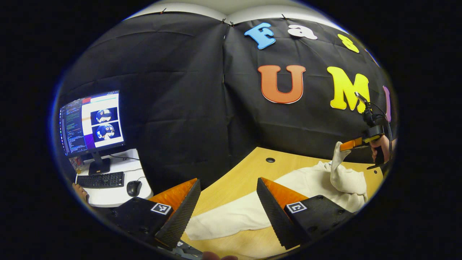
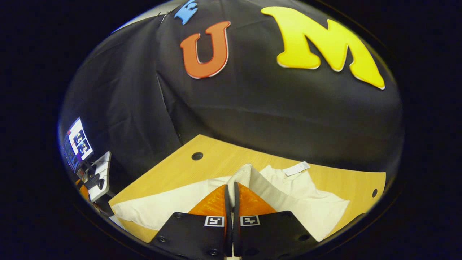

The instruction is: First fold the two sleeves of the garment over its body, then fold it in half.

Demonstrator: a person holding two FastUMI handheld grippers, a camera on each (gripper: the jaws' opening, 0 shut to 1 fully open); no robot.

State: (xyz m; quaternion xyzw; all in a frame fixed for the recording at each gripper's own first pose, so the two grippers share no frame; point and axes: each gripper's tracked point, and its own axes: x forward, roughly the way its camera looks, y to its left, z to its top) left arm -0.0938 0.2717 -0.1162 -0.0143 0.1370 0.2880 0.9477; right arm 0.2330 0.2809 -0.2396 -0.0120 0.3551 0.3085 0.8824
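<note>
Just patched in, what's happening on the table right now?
A person is folding a cream garment on the wooden table with two handheld grippers. The right gripper is shut on a sleeve and holds it lifted off the table above the garment's body. The left gripper is open and hovers over the garment's near end, gripping nothing. The garment isn't folded in half yet.

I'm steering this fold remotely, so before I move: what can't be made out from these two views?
- Left gripper view: the garment's near edge lies behind the open left gripper's fingers; its far side is cut off by the view's edge.
- Right gripper view: the sleeve pinched by the right gripper hides the fabric behind it.
- The white tag's print is too small.
</note>
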